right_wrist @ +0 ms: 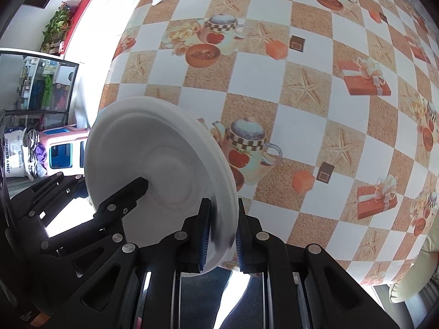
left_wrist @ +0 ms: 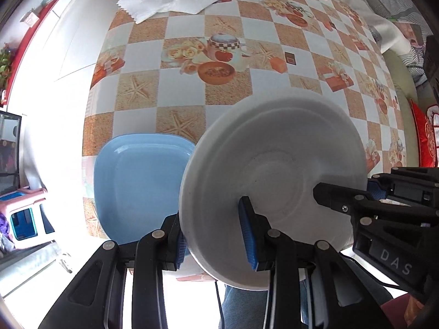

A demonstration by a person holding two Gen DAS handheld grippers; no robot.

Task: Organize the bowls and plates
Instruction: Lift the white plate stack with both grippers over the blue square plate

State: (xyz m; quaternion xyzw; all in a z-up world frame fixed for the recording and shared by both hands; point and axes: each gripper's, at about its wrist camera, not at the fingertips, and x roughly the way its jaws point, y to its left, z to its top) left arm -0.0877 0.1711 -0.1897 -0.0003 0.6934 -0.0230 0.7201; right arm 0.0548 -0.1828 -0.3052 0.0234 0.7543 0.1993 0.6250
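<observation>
White plate (left_wrist: 274,170) sits at lower centre of both wrist views, tilted above the checked tablecloth (left_wrist: 247,41), where we pinch its rim with our left gripper (left_wrist: 216,235) and right gripper (right_wrist: 222,235), beside a blue plate (left_wrist: 137,181).

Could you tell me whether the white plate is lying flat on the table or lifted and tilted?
Lifted and tilted: the white plate hangs above the table, clamped at its rim by both grippers.

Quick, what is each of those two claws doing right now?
Left gripper: closed on the rim of the white plate.
Right gripper: closed on the same plate's opposite rim.
</observation>
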